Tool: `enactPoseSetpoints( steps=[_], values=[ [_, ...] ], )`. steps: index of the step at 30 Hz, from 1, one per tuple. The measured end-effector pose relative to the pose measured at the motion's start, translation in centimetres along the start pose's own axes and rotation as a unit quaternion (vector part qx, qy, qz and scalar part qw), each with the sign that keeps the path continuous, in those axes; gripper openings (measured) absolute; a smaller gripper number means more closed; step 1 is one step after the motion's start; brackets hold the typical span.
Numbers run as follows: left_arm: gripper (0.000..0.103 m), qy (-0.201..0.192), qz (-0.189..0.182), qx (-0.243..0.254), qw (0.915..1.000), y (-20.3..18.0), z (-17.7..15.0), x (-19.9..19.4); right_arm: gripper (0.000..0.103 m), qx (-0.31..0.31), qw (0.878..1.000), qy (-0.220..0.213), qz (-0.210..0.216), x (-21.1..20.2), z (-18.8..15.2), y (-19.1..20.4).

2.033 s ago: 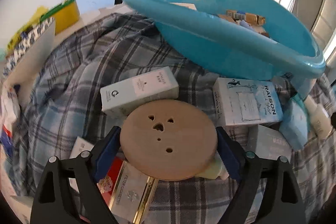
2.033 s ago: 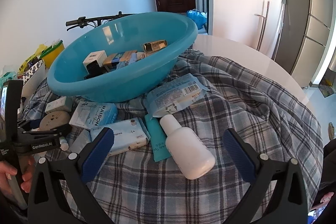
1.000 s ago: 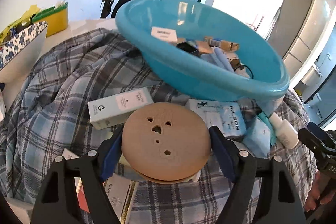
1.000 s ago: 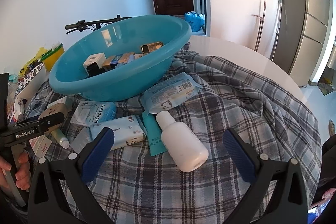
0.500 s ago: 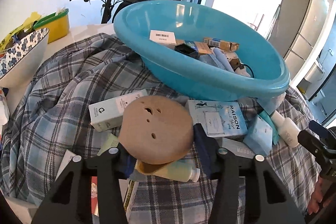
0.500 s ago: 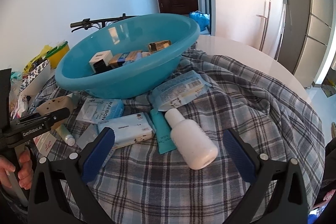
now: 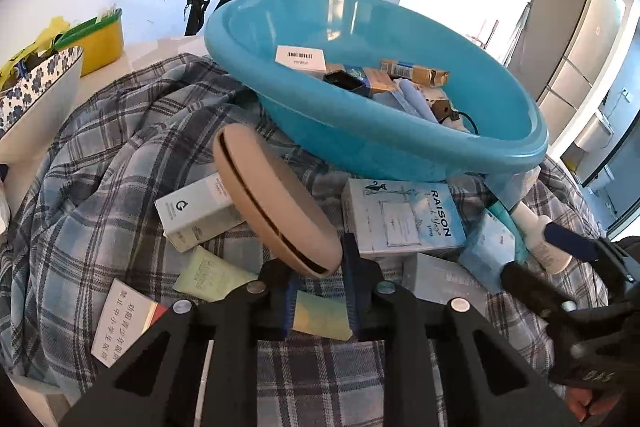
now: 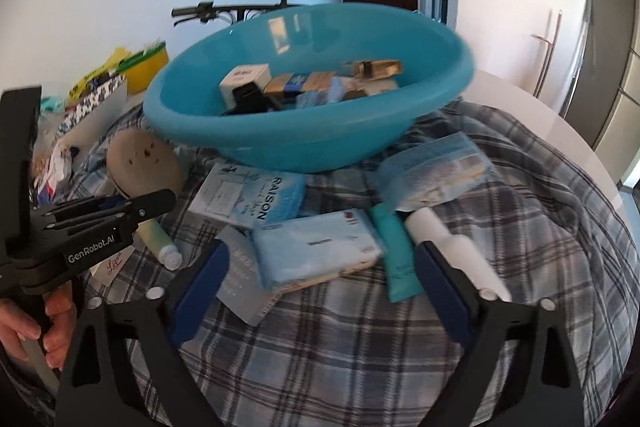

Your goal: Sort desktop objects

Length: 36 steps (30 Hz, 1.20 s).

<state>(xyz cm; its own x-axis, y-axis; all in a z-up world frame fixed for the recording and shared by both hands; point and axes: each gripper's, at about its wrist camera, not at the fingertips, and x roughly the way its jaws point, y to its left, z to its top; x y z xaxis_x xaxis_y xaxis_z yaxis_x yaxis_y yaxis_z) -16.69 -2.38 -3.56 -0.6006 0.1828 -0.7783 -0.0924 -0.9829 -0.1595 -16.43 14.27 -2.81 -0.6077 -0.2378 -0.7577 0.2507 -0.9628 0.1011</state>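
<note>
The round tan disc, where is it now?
In the left wrist view, the round tan disc sits tilted in the left gripper, before the blue basin.

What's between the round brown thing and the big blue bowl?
Only rumpled plaid cloth. In the left wrist view the disc, pinched in the left gripper, tilts toward the bowl with nothing else between.

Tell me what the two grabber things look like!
Both are black plastic frames with silver screws and blue pads on the fingers. The left gripper carries white "GenRobot.AI" lettering on its side. The right gripper looks the same. A bare hand holds the left handle.
</note>
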Motion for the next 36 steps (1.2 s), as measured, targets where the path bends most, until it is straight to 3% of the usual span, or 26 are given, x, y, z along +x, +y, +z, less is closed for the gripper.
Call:
enactPoseSetpoints(
  steps=[5, 7, 8, 9, 14, 16, 17, 18, 21, 28, 36],
  values=[
    [0.023, -0.004, -0.010, -0.005, 0.9999, 0.0, 0.1, -0.3, 0.083, -0.008, 1.000, 0.012, 0.005, 1.2, -0.4, 1.0],
    [0.043, 0.004, -0.014, -0.019, 0.9997, 0.5, 0.3, -0.1, 0.082, -0.010, 1.000, 0.013, 0.004, 1.2, -0.6, 1.0],
    [0.061, 0.003, -0.016, -0.023, 0.9996, 0.7, 0.4, -0.1, 0.081, -0.010, 1.000, 0.012, 0.003, 1.1, -0.7, 1.0],
    [0.066, -0.001, -0.018, -0.025, 0.9995, 0.8, 0.4, -0.2, 0.079, -0.009, 1.000, 0.011, 0.001, 1.0, -0.7, 0.9],
    [0.068, -0.012, -0.018, -0.035, 0.9992, 1.1, 0.7, -0.6, 0.079, -0.016, 1.000, 0.003, -0.014, 0.4, -0.7, 0.6],
    [0.061, 0.006, -0.030, -0.058, 0.9978, 1.9, 0.7, 0.0, 0.079, -0.018, 1.000, -0.001, -0.016, 0.2, -0.7, 0.6],
    [0.033, 0.010, -0.040, -0.069, 0.9967, 2.3, 0.7, 0.2, 0.079, -0.019, 1.000, -0.002, -0.017, 0.1, -0.7, 0.5],
    [0.012, 0.014, -0.046, -0.078, 0.9957, 2.7, 0.7, 0.3, 0.079, -0.021, 1.000, -0.004, -0.018, 0.0, -0.7, 0.5],
    [0.012, 0.008, -0.062, -0.081, 0.9948, 2.9, 0.7, 0.1, 0.079, -0.022, 1.000, -0.007, -0.019, -0.2, -0.7, 0.5],
    [0.012, -0.008, -0.053, -0.064, 0.9965, 2.1, 0.6, -0.5, 0.079, -0.020, 1.000, -0.006, -0.021, -0.1, -0.8, 0.2],
    [0.012, -0.028, 0.001, -0.031, 0.9991, 1.2, 0.3, -1.0, 0.076, -0.012, 1.000, -0.002, -0.010, 0.4, -0.9, 0.1]
  ],
)
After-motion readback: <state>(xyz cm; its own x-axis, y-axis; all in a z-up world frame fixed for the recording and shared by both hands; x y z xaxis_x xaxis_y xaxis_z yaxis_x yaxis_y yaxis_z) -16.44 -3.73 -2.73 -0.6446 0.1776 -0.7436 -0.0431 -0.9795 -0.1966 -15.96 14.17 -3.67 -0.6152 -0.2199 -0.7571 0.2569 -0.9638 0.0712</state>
